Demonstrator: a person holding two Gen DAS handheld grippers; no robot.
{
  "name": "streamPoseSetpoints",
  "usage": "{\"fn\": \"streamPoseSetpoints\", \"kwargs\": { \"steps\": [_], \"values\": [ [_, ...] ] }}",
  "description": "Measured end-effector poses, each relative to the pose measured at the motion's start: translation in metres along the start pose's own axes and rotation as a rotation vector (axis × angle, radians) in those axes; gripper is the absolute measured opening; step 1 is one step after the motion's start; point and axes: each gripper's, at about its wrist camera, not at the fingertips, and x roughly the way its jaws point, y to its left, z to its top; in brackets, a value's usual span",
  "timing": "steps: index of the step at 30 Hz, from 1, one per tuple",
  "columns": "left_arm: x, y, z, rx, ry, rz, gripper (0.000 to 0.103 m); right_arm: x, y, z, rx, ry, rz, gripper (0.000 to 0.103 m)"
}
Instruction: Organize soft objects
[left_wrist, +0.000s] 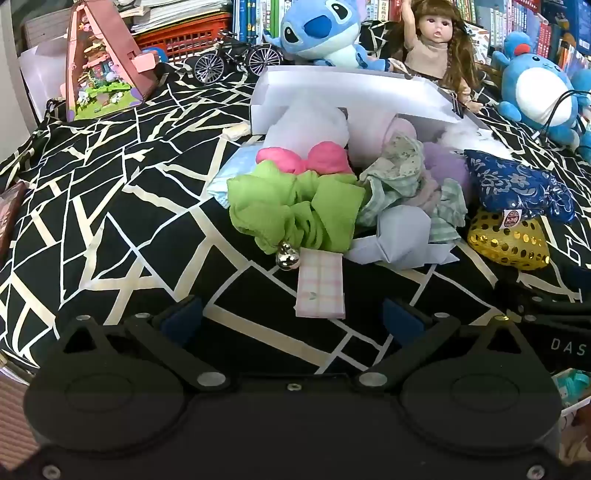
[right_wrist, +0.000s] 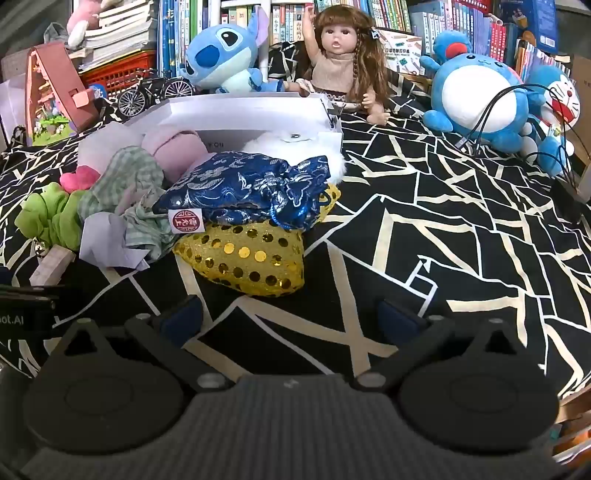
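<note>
Facing a heap of soft things, the left gripper (left_wrist: 291, 317), jaws wide and empty, has the pink checked packet (left_wrist: 320, 288) lying lengthwise just ahead; the right gripper (right_wrist: 291, 317), equally agape and empty, sits nearest the gold sequin pouch (right_wrist: 243, 258).

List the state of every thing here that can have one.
Left gripper: open, empty.
Right gripper: open, empty.
White box: open, tipped.
Blue pouch: drawn shut, lying on the gold pouch.
Green scrunchie: loose on the cloth.
Doll: sitting, one arm raised.
</note>
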Motion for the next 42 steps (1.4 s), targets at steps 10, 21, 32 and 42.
{"fn": "streamPoseSetpoints", "kwargs": {
  "steps": [10,21,32,42],
  "values": [
    [-0.0014,0.0000,0.0005,0.009,-0.011,0.002,0.103,0.0005,0.0021,0.0012,-0.003,0.011,-0.001,0.103],
    [-0.0021,-0.0016,-0.0020,0.012,-0.011,0.004,0.103,0.0008,0.0007,0.0006,-0.004,0.017,-0.001,0.103],
    [-0.0023,-0.0020,-0.0015,0.010,-0.010,0.004,0.103,0.0000,0.0012,0.0000,-0.005,0.017,-0.002,0.103],
    [-0.0024,-0.0021,-0.0014,0.010,-0.011,0.004,0.103,-0.0006,0.0006,-0.0006,-0.005,0.016,-0.002,0.103]
  ]
}}
